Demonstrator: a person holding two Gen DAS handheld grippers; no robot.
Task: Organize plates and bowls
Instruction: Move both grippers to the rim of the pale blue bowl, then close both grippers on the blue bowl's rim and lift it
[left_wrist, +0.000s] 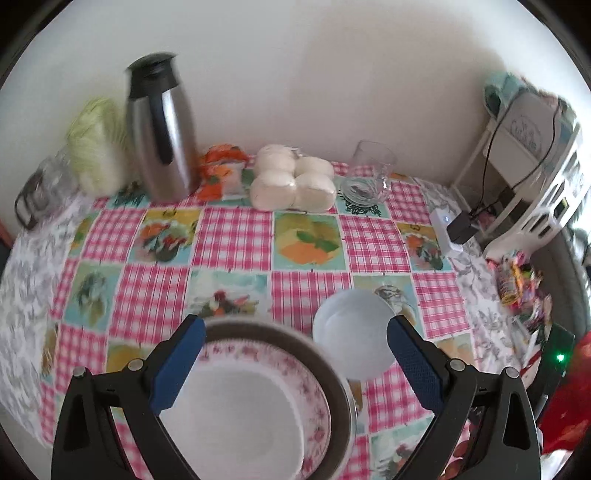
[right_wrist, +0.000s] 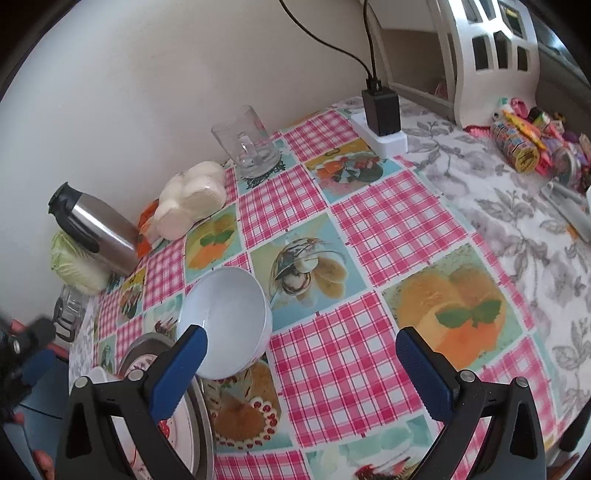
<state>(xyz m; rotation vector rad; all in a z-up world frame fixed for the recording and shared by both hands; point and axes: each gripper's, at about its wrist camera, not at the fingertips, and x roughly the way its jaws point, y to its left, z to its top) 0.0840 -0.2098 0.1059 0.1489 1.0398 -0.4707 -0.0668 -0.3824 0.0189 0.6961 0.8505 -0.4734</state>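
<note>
Left gripper (left_wrist: 295, 347) is wide open, nothing held; its blue pads (left_wrist: 177, 365) straddle the floral-rimmed plate (left_wrist: 255, 398) w/o touching it. That plate sits inside a wider grey metal dish (left_wrist: 332, 365) on the checked tablecloth (left_wrist: 232, 240). Taking the floral plate as landmark: white bowl (left_wrist: 354, 336) stands just right of it, upright, partly overlapped by the dish rim in view. Steel thermos jug (left_wrist: 162, 129) is far behind-left of the plate by the wall, cabbage (left_wrist: 96, 147) left of the jug. Bag of white buns (left_wrist: 291, 181) lies straight behind the plate; glass mug (left_wrist: 369, 173) behind-right; power strip w/ adapter (left_wrist: 450, 229) further right.

Right gripper (right_wrist: 301, 369) is also fully spread and empty, hovering over bare cloth right of the bowl (right_wrist: 225, 321). Its left pad (right_wrist: 181, 373) overlaps the bowl's near rim in view; contact can't be judged. Plate edge (right_wrist: 181, 432) shows at lower left.
</note>
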